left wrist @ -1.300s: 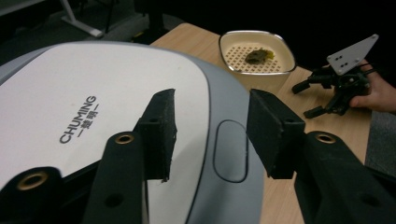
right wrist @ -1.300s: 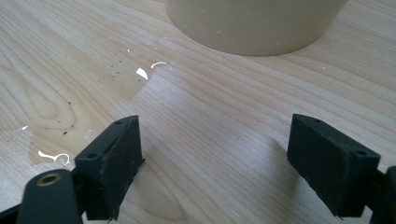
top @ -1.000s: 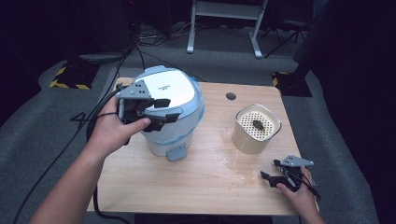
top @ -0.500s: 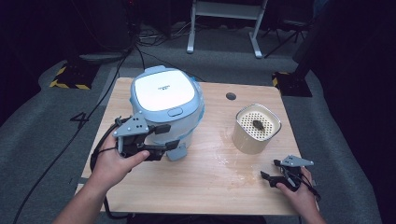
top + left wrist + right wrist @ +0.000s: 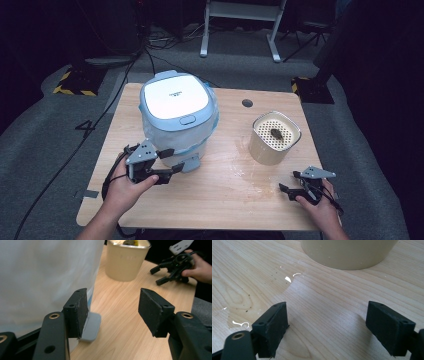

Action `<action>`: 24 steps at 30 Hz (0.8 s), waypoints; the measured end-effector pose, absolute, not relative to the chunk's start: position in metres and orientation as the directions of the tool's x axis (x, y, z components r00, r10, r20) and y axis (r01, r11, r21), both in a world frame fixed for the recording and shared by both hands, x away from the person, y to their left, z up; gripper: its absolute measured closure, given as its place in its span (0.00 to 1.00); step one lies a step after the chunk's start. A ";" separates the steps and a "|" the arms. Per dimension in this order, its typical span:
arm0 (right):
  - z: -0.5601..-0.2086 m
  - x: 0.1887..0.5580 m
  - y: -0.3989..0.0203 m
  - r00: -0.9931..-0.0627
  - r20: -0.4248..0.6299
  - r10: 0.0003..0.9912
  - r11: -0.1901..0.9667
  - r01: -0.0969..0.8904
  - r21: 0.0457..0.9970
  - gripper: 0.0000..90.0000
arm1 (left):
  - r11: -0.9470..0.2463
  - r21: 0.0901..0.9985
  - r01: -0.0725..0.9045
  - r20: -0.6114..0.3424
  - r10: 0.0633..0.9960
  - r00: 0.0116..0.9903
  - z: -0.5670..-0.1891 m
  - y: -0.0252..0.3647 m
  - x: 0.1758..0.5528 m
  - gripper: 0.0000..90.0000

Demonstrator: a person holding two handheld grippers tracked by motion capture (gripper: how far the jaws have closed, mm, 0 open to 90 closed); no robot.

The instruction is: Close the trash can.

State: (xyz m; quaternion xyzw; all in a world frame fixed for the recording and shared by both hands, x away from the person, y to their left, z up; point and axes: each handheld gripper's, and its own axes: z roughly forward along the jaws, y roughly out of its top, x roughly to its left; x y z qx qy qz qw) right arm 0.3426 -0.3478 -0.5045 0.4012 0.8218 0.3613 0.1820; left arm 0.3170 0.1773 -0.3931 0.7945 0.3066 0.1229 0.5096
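Rice cooker (image 5: pixel 178 111): white and pale blue, lid closed, stood upright on the left half of the wooden table (image 5: pixel 235 200); its vertical axis is kept plumb, and its lid-release button (image 5: pixel 187 120) and small grey front tab (image 5: pixel 193 162) are turned toward the person's edge of the table. Left gripper (image 5: pixel 172 161): held low at the cooker's front base, pointed toward the right side of the table, jaws parted wide with nothing clamped between them; in the left gripper view the left pad (image 5: pixel 77 312) is seen just beside the cooker's white wall and above the grey tab, contact not determinable, while the other pad is seen over bare wood. Right gripper (image 5: pixel 291 183): rested at the table's near right corner, jaws parted, nothing held, pointed at the beige container. Beige container (image 5: pixel 274 137): set upright right of the cooker, well apart from it, fitted with a perforated insert on which a small dark item (image 5: pixel 275 133) is seen. A wet patch (image 5: pixel 242 305) is noted on the wood near the container.
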 end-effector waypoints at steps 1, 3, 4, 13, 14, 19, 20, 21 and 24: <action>-0.504 0.343 -0.348 -0.612 -0.009 0.791 0.417 0.528 0.740 0.20 | -0.288 0.881 0.376 -0.129 0.618 0.775 -0.402 0.178 0.318 0.45; -0.504 0.343 -0.348 -0.612 -0.009 0.791 0.417 0.528 0.740 0.20 | -0.294 0.871 0.393 -0.132 0.631 0.764 -0.415 0.179 0.319 0.45; -0.504 0.343 -0.348 -0.612 -0.009 0.791 0.417 0.528 0.740 0.20 | -0.297 0.867 0.399 -0.131 0.638 0.759 -0.421 0.179 0.319 0.45; -0.504 0.343 -0.348 -0.612 -0.009 0.791 0.417 0.528 0.740 0.20 | -0.362 0.817 0.449 -0.096 0.683 0.724 -0.458 0.184 0.321 0.44; -0.504 0.343 -0.348 -0.612 -0.009 0.791 0.417 0.528 0.740 0.20 | -0.360 0.812 0.459 -0.101 0.688 0.719 -0.461 0.185 0.322 0.44; -0.504 0.343 -0.348 -0.612 -0.009 0.791 0.417 0.528 0.740 0.20 | -0.375 0.790 0.485 -0.095 0.707 0.701 -0.474 0.191 0.324 0.43; -0.504 0.343 -0.348 -0.612 -0.009 0.791 0.417 0.528 0.740 0.20 | -0.379 0.784 0.491 -0.095 0.709 0.699 -0.477 0.192 0.324 0.42; -0.504 0.343 -0.348 -0.612 -0.009 0.791 0.417 0.528 0.740 0.20 | -0.378 0.778 0.502 -0.101 0.714 0.693 -0.480 0.193 0.324 0.42; -0.504 0.343 -0.348 -0.612 -0.009 0.791 0.417 0.528 0.740 0.20 | -0.387 0.765 0.515 -0.099 0.719 0.688 -0.486 0.195 0.326 0.40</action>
